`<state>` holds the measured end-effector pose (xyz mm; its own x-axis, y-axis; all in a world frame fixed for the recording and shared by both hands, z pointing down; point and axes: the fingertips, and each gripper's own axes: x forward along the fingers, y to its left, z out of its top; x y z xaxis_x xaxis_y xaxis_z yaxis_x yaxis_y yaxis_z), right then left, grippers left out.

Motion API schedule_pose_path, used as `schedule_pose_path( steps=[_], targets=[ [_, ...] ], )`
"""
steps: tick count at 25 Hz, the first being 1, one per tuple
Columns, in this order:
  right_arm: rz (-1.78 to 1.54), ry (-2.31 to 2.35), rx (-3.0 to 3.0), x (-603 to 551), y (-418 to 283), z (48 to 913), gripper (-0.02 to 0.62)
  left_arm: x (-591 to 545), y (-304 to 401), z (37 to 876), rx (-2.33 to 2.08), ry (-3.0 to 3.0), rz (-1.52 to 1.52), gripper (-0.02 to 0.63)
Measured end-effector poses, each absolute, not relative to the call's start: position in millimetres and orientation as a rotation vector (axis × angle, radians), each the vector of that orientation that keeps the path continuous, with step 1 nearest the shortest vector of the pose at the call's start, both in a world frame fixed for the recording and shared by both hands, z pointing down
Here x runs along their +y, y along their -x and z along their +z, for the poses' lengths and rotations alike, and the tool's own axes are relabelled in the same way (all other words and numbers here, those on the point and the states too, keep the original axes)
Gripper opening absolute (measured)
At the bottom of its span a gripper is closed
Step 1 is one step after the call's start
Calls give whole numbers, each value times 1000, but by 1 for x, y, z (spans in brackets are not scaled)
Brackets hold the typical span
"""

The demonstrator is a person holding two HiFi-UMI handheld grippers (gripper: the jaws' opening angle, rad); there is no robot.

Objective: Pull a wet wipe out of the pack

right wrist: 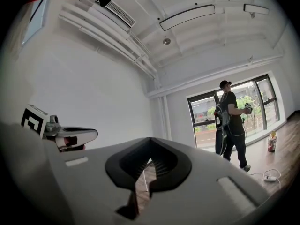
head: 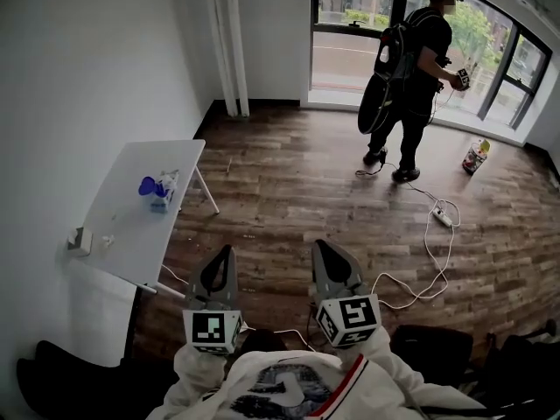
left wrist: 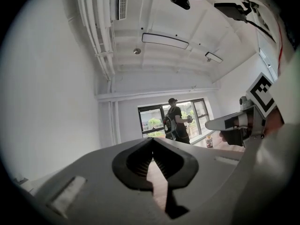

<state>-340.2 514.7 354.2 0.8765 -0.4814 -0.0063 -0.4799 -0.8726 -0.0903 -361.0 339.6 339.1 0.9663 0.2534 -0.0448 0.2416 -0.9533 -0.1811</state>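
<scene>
Wet wipe pack [head: 163,191] sits on the white table [head: 131,226] at left, well apart from both grippers. Left gripper [head: 226,254] and right gripper [head: 324,248] are held level, side by side near the chest, pointing out over the wood floor [head: 289,191]. Both sets of jaws are together with nothing between them.

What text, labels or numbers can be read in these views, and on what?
None can be read.
On the wet wipe pack: print too small.
On the bottle by the window: label too small.
On the left gripper and right gripper cubes: square markers only, no letters.
On the jacket: print unclear.
</scene>
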Motion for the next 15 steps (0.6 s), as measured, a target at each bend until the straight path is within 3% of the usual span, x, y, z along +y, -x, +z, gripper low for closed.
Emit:
schedule_pose_path(
  steps=[15],
  targets=[
    [-57, 3009, 612, 546, 284, 364, 6, 361, 283, 344, -504, 2930, 112, 5]
  ],
)
